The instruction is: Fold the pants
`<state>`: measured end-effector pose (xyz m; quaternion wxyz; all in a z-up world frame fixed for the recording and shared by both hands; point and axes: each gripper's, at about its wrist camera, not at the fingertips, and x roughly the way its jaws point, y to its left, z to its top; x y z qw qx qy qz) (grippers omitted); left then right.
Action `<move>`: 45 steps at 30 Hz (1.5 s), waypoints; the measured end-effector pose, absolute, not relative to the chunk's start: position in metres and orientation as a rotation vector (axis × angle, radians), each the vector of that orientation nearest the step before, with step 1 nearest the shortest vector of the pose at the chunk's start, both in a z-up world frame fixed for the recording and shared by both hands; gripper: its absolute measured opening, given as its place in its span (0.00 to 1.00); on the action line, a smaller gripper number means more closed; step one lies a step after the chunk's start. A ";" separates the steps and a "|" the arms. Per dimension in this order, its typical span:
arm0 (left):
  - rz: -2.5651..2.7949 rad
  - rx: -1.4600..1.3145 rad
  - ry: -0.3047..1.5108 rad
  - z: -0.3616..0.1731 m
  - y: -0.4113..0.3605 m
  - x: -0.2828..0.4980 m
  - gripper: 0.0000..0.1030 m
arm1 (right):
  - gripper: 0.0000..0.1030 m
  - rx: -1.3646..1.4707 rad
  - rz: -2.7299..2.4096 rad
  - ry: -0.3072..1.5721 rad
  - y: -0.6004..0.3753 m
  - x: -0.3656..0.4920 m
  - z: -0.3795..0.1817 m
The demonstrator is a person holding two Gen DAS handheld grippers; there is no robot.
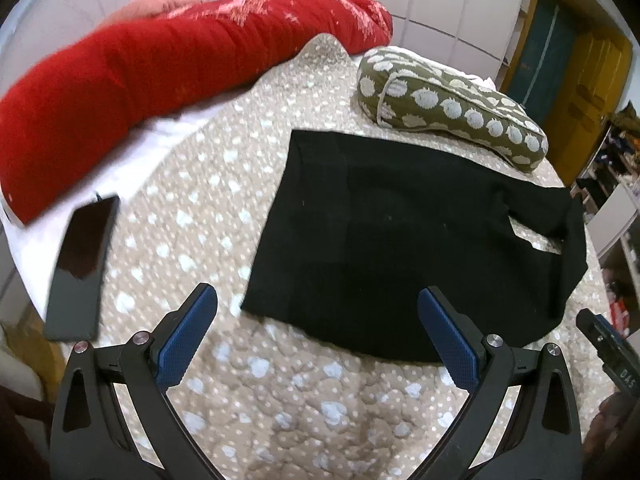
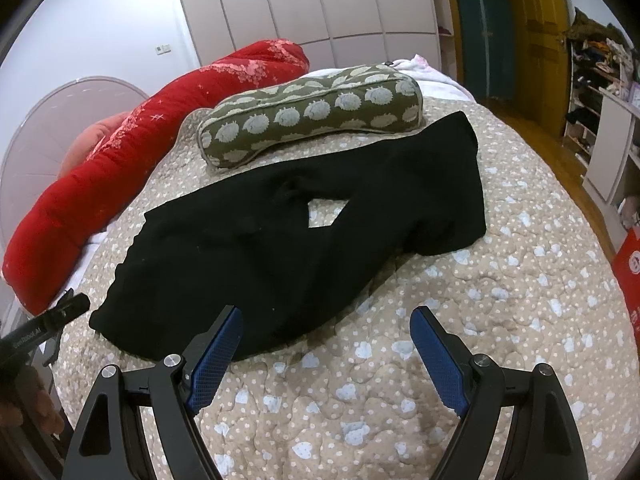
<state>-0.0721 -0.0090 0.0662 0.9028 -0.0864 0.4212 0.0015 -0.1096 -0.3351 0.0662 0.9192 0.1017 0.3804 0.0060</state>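
Black pants [image 1: 400, 232] lie spread on the beige quilted bed, partly folded over, with a small gap of quilt showing between the legs. They also show in the right wrist view [image 2: 288, 240]. My left gripper [image 1: 318, 300] is open and empty, hovering just before the pants' near edge. My right gripper [image 2: 326, 320] is open and empty, hovering above the near edge of the pants. The right gripper's tip shows at the right edge of the left wrist view [image 1: 608, 344]; the left gripper's tip shows at the left edge of the right wrist view [image 2: 60, 316].
An olive patterned pillow [image 1: 452, 108] lies behind the pants, also in the right wrist view [image 2: 312, 112]. A long red bolster [image 1: 160, 80] runs along the far side. A dark phone [image 1: 80, 264] lies on the bed [image 1: 312, 400] at the left. Wardrobe and shelves stand beyond.
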 end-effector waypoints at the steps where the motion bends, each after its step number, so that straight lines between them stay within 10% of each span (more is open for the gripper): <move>1: 0.001 -0.197 0.884 0.062 -0.008 -0.073 0.98 | 0.82 0.210 0.010 0.779 -0.336 -0.110 0.066; 29: -0.051 -0.202 1.008 0.015 -0.047 -0.034 0.98 | 0.82 0.283 -0.254 0.805 -0.412 0.015 0.084; 30: -0.053 -0.198 1.009 0.015 -0.047 -0.034 0.98 | 0.80 0.267 -0.258 0.814 -0.411 0.025 0.080; 32: -0.062 -0.199 1.012 0.015 -0.046 -0.035 0.98 | 0.26 0.239 -0.248 0.854 -0.414 0.039 0.066; 33: -0.069 -0.200 1.013 0.015 -0.044 -0.035 0.98 | 0.19 0.264 -0.222 0.895 -0.420 0.038 0.060; 45: -0.096 -0.347 0.983 0.021 -0.029 -0.051 0.98 | 0.16 0.399 -0.302 0.845 -0.505 -0.120 0.040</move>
